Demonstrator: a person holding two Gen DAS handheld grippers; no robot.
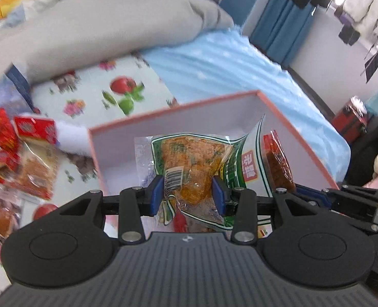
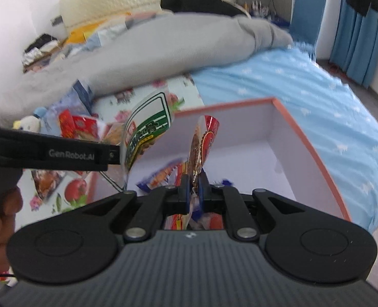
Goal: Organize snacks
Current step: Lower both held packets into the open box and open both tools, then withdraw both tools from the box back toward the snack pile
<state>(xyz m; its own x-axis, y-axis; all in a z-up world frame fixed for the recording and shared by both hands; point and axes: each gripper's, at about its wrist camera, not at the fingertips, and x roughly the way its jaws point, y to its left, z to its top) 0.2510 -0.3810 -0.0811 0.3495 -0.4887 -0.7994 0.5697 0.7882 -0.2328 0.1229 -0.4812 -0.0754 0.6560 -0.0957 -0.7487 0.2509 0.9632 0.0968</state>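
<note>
- A green-trimmed snack packet (image 1: 189, 163) is pinched by the left gripper (image 1: 187, 194) over the pink-edged box (image 1: 301, 138), ready for dropping in.
- A red snack packet (image 2: 201, 148) is clamped edge-on by the right gripper (image 2: 192, 192), held at 12 o'clock above the box floor.

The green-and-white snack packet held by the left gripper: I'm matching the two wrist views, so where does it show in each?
Left wrist: green-and-white snack packet at centre, clamped in the left gripper.
Right wrist: same packet left of centre, curled beside the left gripper's black arm.
Shared landmark: orange-rimmed white box behind it.
</note>
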